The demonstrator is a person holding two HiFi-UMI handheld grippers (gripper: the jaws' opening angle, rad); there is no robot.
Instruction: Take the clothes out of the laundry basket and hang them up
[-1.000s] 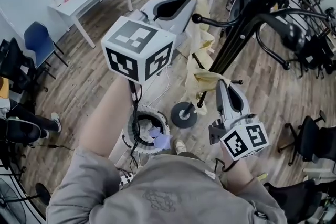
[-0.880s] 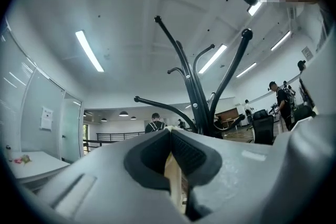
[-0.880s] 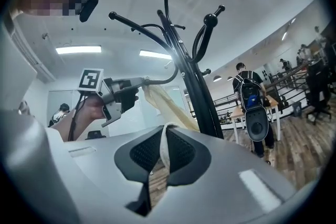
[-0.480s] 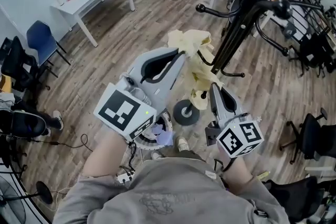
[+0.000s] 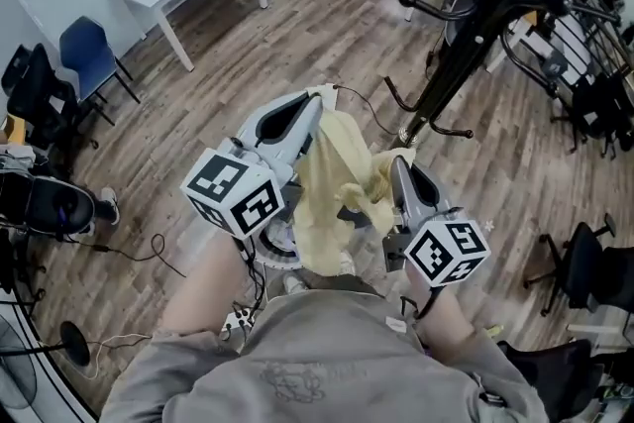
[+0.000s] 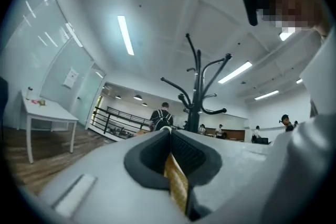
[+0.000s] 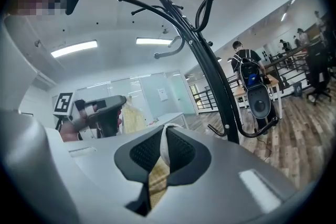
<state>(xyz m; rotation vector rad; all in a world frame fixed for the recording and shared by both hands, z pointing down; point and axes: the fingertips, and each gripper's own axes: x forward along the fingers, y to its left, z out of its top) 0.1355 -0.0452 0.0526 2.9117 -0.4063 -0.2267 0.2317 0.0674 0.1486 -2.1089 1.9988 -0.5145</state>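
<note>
Where the head view looks down, the yellow garment (image 5: 332, 193) hangs between the left claw (image 5: 315, 104) and the right claw (image 5: 396, 163), near the coat stand (image 5: 466, 45). Left gripper view: claw pinched on the yellow cloth. Right gripper view: likewise clamped.

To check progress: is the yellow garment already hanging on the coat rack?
No, the garment hangs between the left gripper and the right gripper, both shut on it, and on no hook of the rack.
</note>
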